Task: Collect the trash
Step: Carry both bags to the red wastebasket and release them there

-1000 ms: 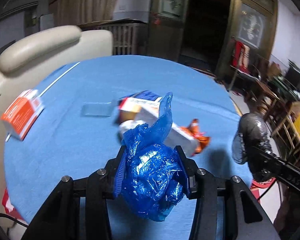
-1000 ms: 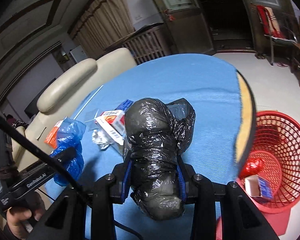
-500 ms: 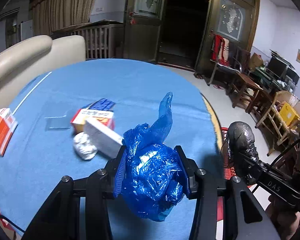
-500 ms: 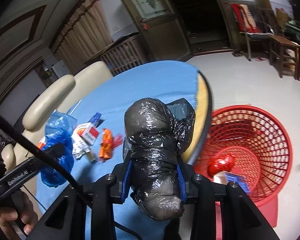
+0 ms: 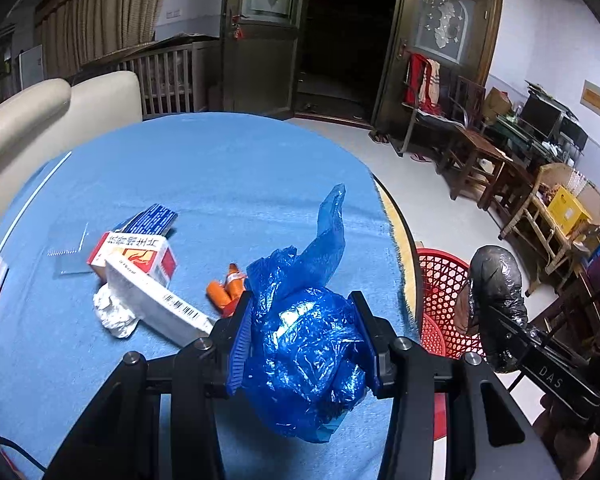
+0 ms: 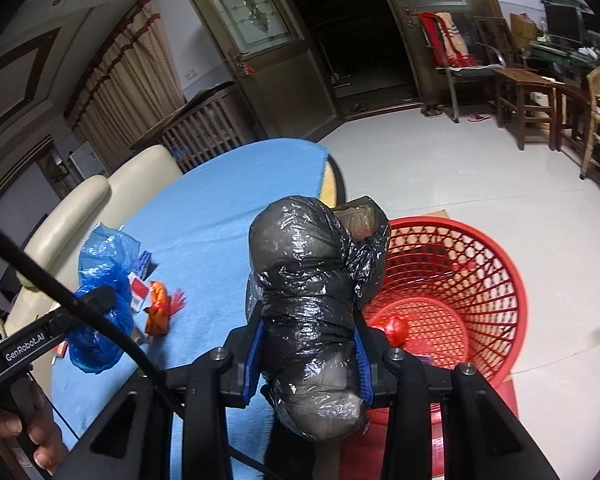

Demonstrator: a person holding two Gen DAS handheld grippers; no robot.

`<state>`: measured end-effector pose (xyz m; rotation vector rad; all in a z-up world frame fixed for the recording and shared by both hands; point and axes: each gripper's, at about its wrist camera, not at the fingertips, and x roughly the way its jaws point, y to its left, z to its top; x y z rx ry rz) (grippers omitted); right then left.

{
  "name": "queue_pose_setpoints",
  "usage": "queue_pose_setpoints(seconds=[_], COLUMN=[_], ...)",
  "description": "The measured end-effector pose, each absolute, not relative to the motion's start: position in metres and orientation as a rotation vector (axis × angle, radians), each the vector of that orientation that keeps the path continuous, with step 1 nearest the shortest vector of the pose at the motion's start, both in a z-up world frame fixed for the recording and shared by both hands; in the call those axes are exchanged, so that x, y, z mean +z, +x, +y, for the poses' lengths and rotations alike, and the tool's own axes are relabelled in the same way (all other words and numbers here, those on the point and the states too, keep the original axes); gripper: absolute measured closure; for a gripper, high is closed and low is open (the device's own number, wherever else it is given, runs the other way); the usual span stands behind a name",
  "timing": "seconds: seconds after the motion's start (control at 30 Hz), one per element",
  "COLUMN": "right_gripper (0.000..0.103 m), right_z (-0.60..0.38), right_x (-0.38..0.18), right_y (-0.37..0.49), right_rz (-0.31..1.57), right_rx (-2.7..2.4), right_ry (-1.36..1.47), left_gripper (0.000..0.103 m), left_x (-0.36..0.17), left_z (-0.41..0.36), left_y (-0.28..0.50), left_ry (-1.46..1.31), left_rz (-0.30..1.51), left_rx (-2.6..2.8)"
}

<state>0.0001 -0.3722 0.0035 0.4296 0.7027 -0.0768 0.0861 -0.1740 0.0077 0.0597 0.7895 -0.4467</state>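
Since a second ago both my hands have swung across the blue-covered table (image 5: pixel 220 168) toward its edge, so the red basket (image 6: pixel 480 288), which sat off to the side before, now lies right under my right gripper (image 6: pixel 306 354). That gripper is clamped on the black bag (image 6: pixel 304 300), its pads pressed into the crinkled plastic on both sides, and the bundle hangs partly over the table rim and partly over the basket's mouth. My left gripper (image 5: pixel 304 344) pinches the blue bag (image 5: pixel 304 352) the same way, but it is above the cloth, short of the edge. I judge the step in hand is carrying both bundles to the basket. To do it well I would bring the black bag fully over the opening before spreading the fingers, so it cannot catch the rim and roll onto the floor, then follow with the blue one, keeping the two tools from knocking together. The boxes (image 5: pixel 140 264), the crumpled white paper (image 5: pixel 112 316) and the orange wrapper (image 5: pixel 224 292) lie on the table, yet to be collected.
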Motion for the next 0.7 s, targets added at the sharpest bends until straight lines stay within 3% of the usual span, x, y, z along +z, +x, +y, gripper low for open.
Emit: queue_pose_setpoints(seconds=[0.7], right_gripper=[0.063], right_z=[-0.425], right_x=[0.021], right_y=[-0.001], right_rz=[0.672], right_rx=[-0.212], right_ry=[0.372], left_gripper=[0.055], left_x=[0.014], left_z=[-0.208], left_y=[0.088], left_ry=[0.081], left_rz=[0.782], left_rx=[-0.509])
